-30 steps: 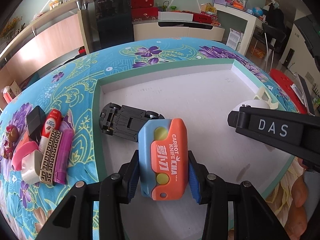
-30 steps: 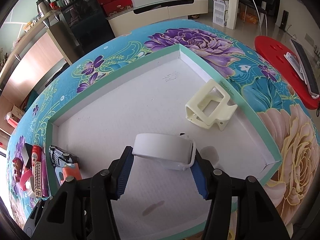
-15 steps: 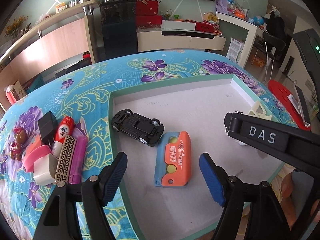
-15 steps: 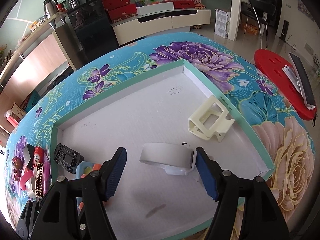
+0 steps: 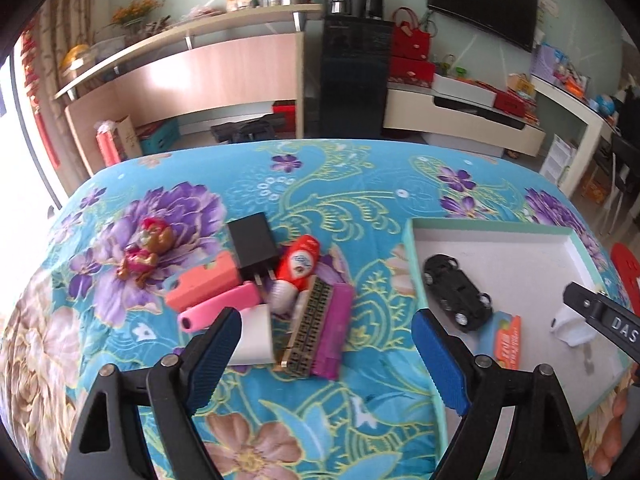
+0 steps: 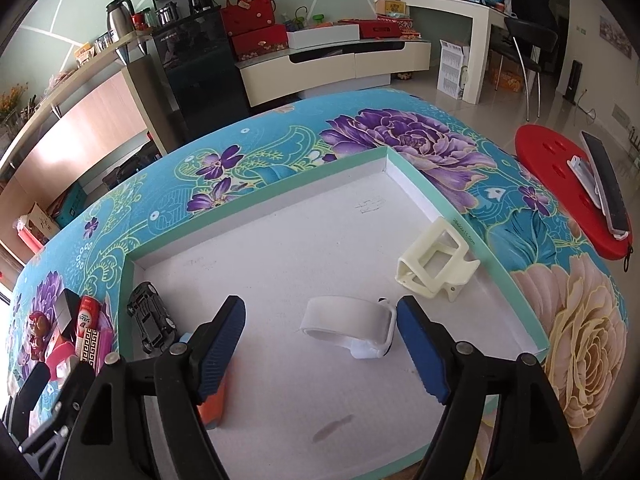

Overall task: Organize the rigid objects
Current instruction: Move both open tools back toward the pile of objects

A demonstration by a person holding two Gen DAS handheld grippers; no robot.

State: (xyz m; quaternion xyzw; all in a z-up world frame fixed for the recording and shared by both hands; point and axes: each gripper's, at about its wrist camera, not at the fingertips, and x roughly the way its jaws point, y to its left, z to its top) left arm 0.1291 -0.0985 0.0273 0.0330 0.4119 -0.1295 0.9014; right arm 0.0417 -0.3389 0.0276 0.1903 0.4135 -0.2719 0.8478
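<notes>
Left wrist view: left hand-held gripper [image 5: 326, 344] is hovering wide open, empty, jaws just opening, over clutter pile [image 5: 280, 292]; right hand-held gripper [image 6: 320, 332] is opening around released white tape dispenser [image 6: 350, 330].

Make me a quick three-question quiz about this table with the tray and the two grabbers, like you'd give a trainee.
1. True or false: the black toy car lies inside the white tray.
2. Which thing lies between the right gripper's open jaws: A) cream clip, B) white tape dispenser, C) black charger?
3. Fill in: the left gripper is open and hovers above the pile of things on the ____.

Key: 1 true; 2 B; 3 tablecloth.
</notes>
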